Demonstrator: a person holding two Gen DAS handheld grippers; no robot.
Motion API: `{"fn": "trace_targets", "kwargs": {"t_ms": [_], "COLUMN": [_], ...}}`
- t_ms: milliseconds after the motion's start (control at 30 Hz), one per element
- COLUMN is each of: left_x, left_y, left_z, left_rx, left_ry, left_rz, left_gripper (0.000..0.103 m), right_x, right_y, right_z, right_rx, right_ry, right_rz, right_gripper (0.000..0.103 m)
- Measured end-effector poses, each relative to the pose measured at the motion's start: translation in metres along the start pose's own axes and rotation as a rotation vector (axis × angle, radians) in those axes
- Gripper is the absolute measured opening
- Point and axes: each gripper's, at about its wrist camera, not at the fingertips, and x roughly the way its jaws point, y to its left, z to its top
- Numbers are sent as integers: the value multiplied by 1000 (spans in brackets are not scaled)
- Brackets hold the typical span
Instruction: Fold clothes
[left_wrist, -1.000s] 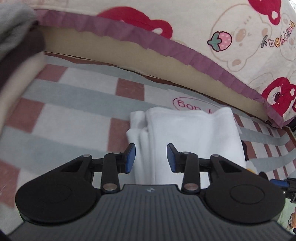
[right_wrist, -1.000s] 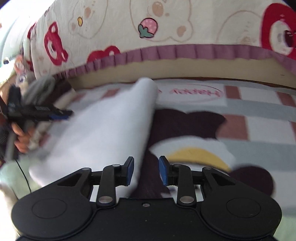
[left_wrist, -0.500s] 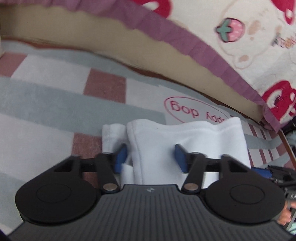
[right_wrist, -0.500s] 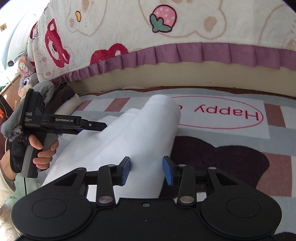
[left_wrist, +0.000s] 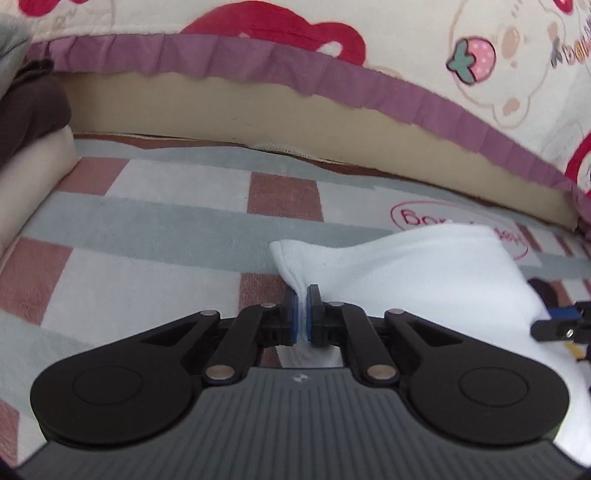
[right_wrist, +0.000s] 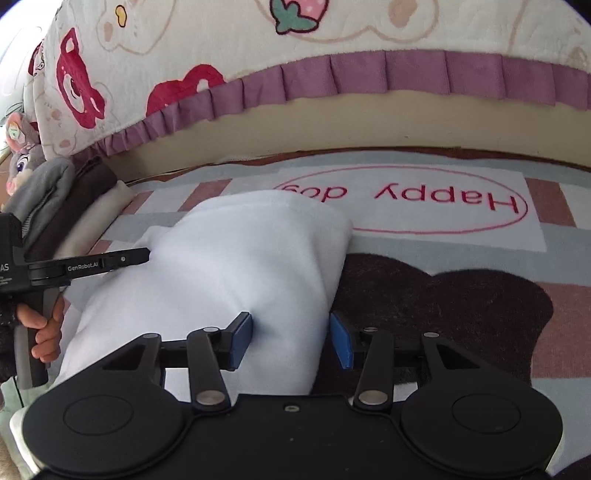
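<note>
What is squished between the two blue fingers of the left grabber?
A pinched fold of the white garment sits between the left gripper fingers, seen in the left wrist view.

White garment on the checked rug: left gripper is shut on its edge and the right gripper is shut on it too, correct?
Not quite. The left gripper is shut on the white garment, but the right wrist view shows the right gripper open, its jaws straddling the garment.
</note>
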Motion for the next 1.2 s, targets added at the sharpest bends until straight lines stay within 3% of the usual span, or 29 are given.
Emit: {"fn": "trace_targets", "kwargs": {"t_ms": [333,467,500,600,733,867,967,1067,1200], "left_x": [-9,-12,-13,-16,-15,-21,-18,-18,-19], "left_y": [-14,-20,-22,-26,-19,-10,-1,-1,-3], "left_z": [-5,-6,-7,-8,-8,-1,-2,-3,-5], "left_rx": [-21,-29,-31,-37,-61,-58,-66,-61,-47], "left_ry": [116,162,173,208,172,110,129,134,135], "left_rz": [-138,-194,-207,-249,-248,-164,-138,-127,-110], "left_gripper": [6,6,6,6,3,3,3,3,3], "right_x": [10,40,44,58,58,41,28,7,-14], "right_y": [66,39,28,7,14,47,73,78,75], "right_z": [0,21,29,44,51,29,10,-26,-52], "right_rx": [-347,-220,-168,-116,-153,-224,-280,-360,-351], "right_ry": [19,-5,-22,-29,-23,6,32,4,26], "right_rz": [-11,-54,-73,-127,-211,-151,-93,-122,-129], "right_gripper": [50,43,35,34,37,43,46,46,46]}}
